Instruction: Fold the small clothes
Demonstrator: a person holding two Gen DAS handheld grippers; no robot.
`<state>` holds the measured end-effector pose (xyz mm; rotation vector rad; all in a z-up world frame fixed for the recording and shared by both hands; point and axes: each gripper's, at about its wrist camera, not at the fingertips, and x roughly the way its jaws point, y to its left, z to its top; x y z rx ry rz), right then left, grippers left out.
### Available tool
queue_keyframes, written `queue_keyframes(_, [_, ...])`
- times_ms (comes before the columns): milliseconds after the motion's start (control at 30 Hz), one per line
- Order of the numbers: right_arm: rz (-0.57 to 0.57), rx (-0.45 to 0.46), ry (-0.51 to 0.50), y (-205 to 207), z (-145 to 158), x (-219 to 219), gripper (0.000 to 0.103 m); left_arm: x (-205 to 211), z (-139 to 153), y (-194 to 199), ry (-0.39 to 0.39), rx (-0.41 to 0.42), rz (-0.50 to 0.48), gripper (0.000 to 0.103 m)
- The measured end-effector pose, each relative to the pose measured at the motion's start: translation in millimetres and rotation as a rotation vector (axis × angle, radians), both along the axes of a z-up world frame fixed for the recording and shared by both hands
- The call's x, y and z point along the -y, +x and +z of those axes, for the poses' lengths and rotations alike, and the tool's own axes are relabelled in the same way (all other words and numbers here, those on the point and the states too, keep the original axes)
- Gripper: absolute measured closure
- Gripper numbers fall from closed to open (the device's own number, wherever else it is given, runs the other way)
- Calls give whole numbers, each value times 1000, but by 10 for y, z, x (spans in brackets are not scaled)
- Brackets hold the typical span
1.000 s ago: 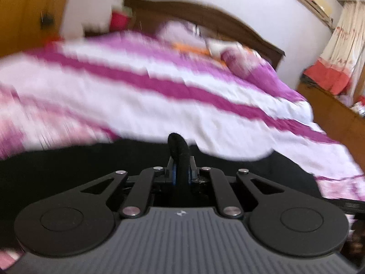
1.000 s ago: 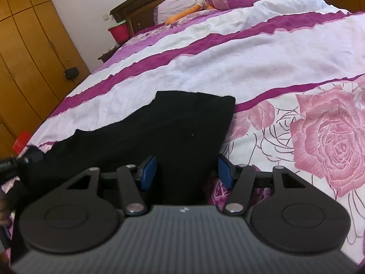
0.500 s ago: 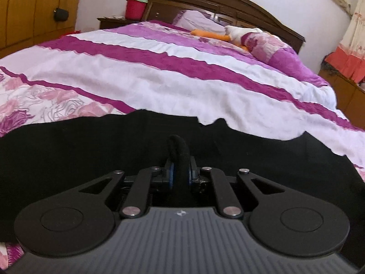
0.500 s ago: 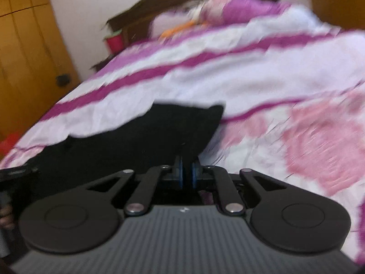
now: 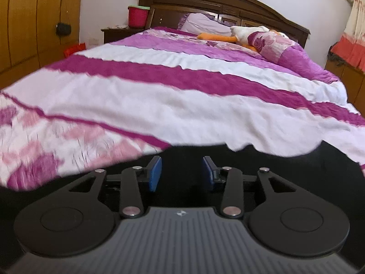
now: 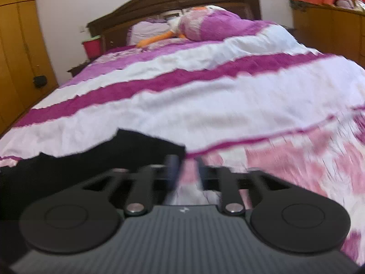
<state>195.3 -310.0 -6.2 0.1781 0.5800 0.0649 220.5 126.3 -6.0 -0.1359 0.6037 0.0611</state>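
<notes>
A black, soft fabric garment (image 5: 285,171) is seen spread on the bed's pink, white and magenta striped quilt (image 5: 182,105), at the foot end, far from the dark wooden headboard (image 5: 223,6). In the left wrist view the left tongs (image 5: 182,173) are held spread over the black cloth, blue pads (image 5: 155,173) well apart and nothing pinched between them. In the right wrist view the right tongs (image 6: 184,171) are blurred by motion; a gap with quilt showing through is made out between the fingers, so they are judged to be parted and empty, just beside the garment's right edge (image 6: 146,150).

The garment is judged to be light, limp and unbreakable; no shape will be kept when it is lifted, and it is likely to drag on the quilt rather than slide. A hold is best taken at a hem or corner, one layer at each of the two corners on the side away from the headboard, so that the fold can be carried over evenly.

The garment's jagged far edge and its right corner are shown only by the right wrist view, while the cloth under the left tongs is shown only by the left view. The garment's near edge is hidden in both.
</notes>
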Motion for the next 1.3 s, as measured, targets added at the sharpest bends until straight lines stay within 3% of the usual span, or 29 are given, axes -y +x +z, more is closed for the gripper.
queue_keyframes(67, [32, 25, -3, 137, 41, -38, 40, -39, -12, 190, 15, -27, -28, 54])
queue_keyframes(300, [92, -45, -29, 601, -44, -146, 41, -163, -244, 726, 0, -115, -104, 47])
queue_keyframes(467, [132, -143, -42, 776, -276, -209, 40, -230, -356, 839, -63, -138, -196, 42])
queue_keyframes(567, [172, -131, -42, 716, -344, -258, 40, -147, -385, 800, -44, -138, -268, 42])
queue_keyframes(633, [194, -131, -44, 688, -353, -287, 44, -57, -411, 775, -4, -138, -281, 50])
queue_keyframes(667, [206, -128, -48, 672, -347, -304, 57, -19, -417, 763, 9, -136, -292, 72])
queue_keyframes(700, [221, -128, -40, 660, -340, -314, 82, 17, -416, 750, 11, -135, -292, 88])
queue_keyframes(733, [240, -129, -20, 641, -328, -323, 91, 44, -406, 734, 15, -127, -281, 89])
queue_keyframes(867, [201, -24, -125, 508, -210, -441, 93, 130, -285, 573, 102, 13, -162, 94])
queue_keyframes(933, [150, 7, -147, 484, -166, -445, 93, 105, -263, 576, 106, 41, -107, 94])
queue_keyframes(1067, [100, -39, -254, 615, -313, -543, 93, 157, -460, 681, 148, -15, -77, 93])
queue_keyframes(1300, [87, -63, -308, 680, -406, -629, 89, 132, -498, 710, 157, -47, -55, 90])
